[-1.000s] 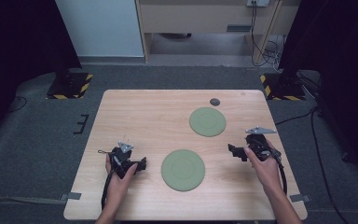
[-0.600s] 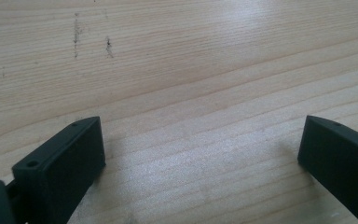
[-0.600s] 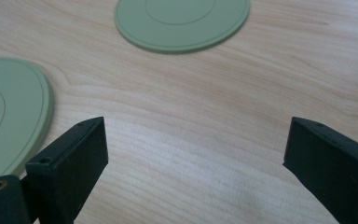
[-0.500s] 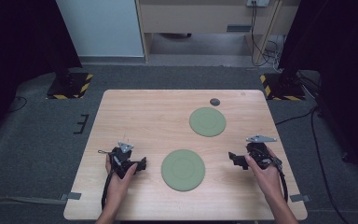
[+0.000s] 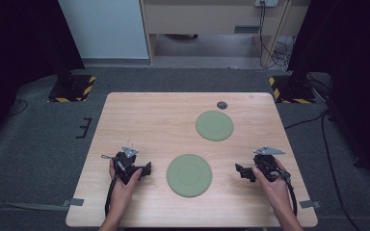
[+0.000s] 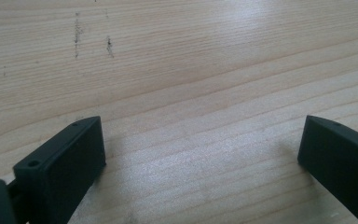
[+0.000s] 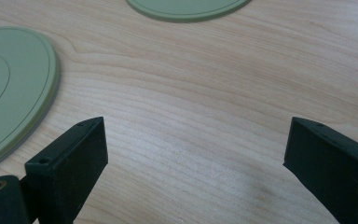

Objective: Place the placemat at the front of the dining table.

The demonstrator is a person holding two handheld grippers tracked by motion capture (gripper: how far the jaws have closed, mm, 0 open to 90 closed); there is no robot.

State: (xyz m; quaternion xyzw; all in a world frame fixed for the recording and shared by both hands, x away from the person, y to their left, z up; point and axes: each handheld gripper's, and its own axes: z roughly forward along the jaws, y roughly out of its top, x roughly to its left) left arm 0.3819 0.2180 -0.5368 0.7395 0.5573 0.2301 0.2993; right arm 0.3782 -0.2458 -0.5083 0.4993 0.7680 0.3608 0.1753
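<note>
While both tongs gape over bare wood table (image 5: 144, 120), two green discs (image 5: 189, 174) lie between; grey carpet around.

Near disc (image 5: 189, 174) btwn left gripper (image 5: 147, 169) & right gripper (image 5: 238, 170), far disc (image 5: 214, 125) behind, on table (image 5: 144, 120)

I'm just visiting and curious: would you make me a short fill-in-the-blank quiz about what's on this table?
1. The number of green round mats on the wooden table is ____.
2. The near mat lies between the left hand-held gripper and the ____ hand-held gripper.
3. The jaws of both hand-held grippers stand ____.
4. The small dark disc lies beside the ____ mat.

Missing words: two; right; open; far
</note>
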